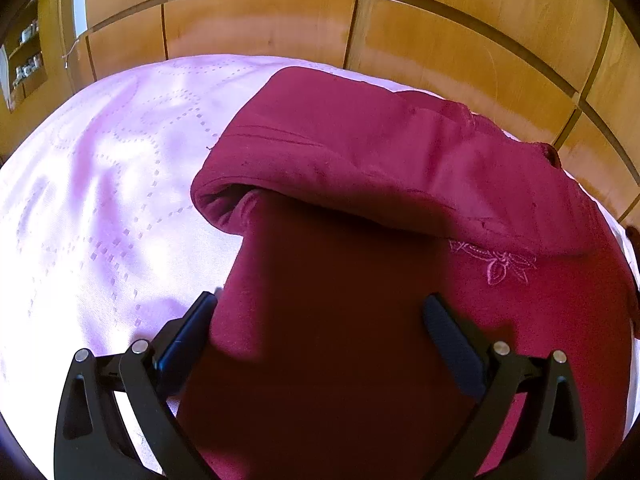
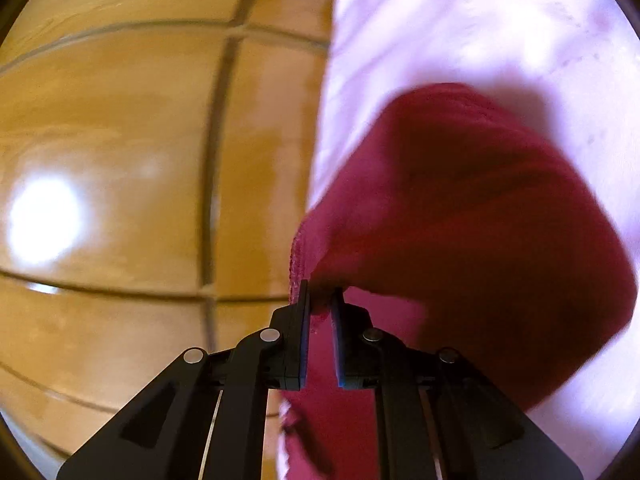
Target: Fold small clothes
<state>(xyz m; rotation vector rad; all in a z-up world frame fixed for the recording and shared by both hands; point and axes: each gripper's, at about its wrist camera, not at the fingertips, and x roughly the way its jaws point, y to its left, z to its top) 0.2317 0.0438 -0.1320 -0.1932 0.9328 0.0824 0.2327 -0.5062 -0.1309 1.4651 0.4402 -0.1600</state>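
A dark red garment with a small embroidered flower lies on a pale pink quilted bedspread, its far part folded over the near part. My left gripper is open, its jaws wide apart over the near part of the cloth. In the right wrist view, my right gripper is shut on an edge of the red garment, which hangs lifted over the bedspread. The view is blurred by motion.
Wooden panelled cupboard doors stand behind the bed. A shelf with small bottles is at the far left. The wooden panels also fill the left of the right wrist view.
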